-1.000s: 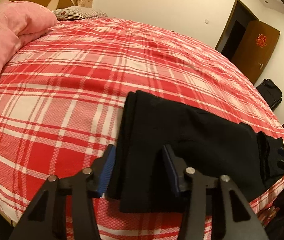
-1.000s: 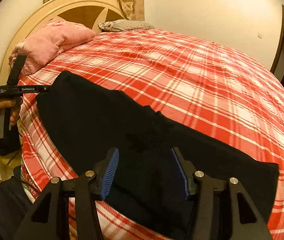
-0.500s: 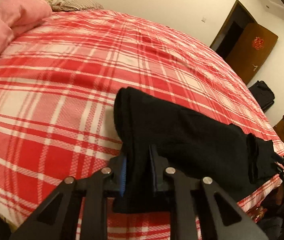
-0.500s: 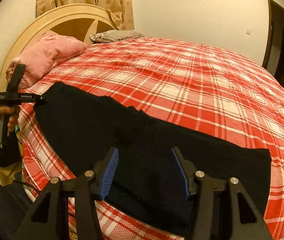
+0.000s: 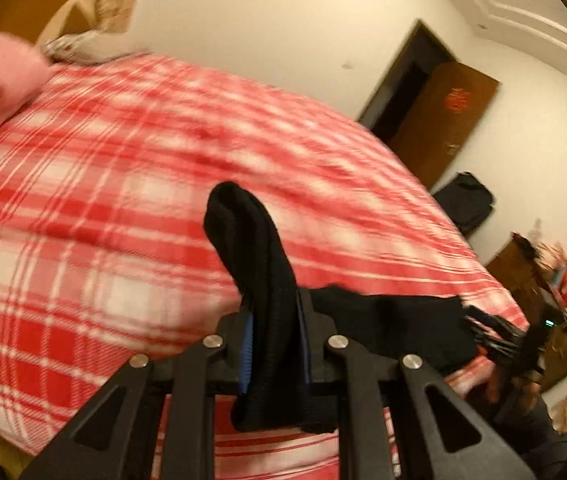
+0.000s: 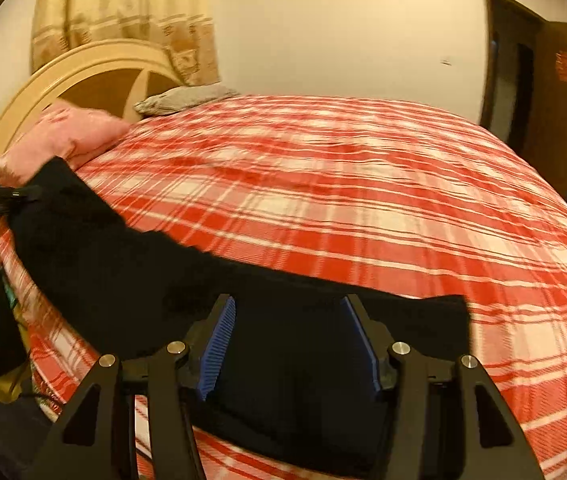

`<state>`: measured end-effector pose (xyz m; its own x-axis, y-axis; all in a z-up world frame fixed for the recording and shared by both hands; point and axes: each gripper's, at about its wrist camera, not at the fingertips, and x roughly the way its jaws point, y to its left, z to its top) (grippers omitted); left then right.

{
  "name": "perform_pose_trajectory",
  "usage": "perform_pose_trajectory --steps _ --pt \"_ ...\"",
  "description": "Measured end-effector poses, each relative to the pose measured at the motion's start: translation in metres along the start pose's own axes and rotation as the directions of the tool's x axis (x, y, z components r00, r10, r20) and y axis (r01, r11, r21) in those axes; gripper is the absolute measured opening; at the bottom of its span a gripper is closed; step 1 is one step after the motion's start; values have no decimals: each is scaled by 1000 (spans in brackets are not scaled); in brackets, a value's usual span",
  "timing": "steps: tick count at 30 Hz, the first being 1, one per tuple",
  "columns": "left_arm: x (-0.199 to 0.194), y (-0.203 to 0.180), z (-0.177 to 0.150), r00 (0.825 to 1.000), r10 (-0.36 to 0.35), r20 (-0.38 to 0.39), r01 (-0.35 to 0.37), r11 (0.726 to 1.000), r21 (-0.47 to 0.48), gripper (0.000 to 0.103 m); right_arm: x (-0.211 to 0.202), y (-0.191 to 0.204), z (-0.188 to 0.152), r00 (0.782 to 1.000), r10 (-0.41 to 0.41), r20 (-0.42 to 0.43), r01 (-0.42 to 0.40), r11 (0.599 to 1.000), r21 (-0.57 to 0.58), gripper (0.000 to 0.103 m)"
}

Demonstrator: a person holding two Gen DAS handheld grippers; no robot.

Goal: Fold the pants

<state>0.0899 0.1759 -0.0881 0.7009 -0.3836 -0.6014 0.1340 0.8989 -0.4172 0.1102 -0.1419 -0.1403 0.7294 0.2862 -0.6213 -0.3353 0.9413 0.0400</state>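
Note:
Black pants (image 6: 131, 264) lie along the near edge of a bed with a red and white plaid cover (image 6: 343, 200). My left gripper (image 5: 273, 344) is shut on one end of the pants (image 5: 259, 264) and holds it lifted off the bed, the cloth standing up between the blue pads. In the right wrist view that gripper (image 6: 23, 194) shows at the far left with the raised cloth. My right gripper (image 6: 289, 336) is open, its blue pads astride the other end of the pants, which lies flat.
A pink quilt (image 6: 71, 136) and a grey pillow (image 6: 183, 98) lie by the round headboard (image 6: 83, 76). A brown door (image 5: 439, 120) and a black bag (image 5: 465, 204) stand past the far side of the bed. Cluttered furniture (image 5: 563, 292) is at the right.
My left gripper closed on the end of the pants and lifted it off the bed. My right gripper stayed open and moved lower over the other end.

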Motion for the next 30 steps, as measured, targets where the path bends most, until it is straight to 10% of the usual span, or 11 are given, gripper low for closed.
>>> perform_pose_trajectory --steps 14,30 --pt "51 -162 29 969 -213 -129 240 935 262 18 -28 -98 -17 990 -139 7 133 961 244 61" --pt "158 -264 -13 913 -159 -376 311 869 386 19 -19 -139 -37 986 -162 -45 168 930 327 62"
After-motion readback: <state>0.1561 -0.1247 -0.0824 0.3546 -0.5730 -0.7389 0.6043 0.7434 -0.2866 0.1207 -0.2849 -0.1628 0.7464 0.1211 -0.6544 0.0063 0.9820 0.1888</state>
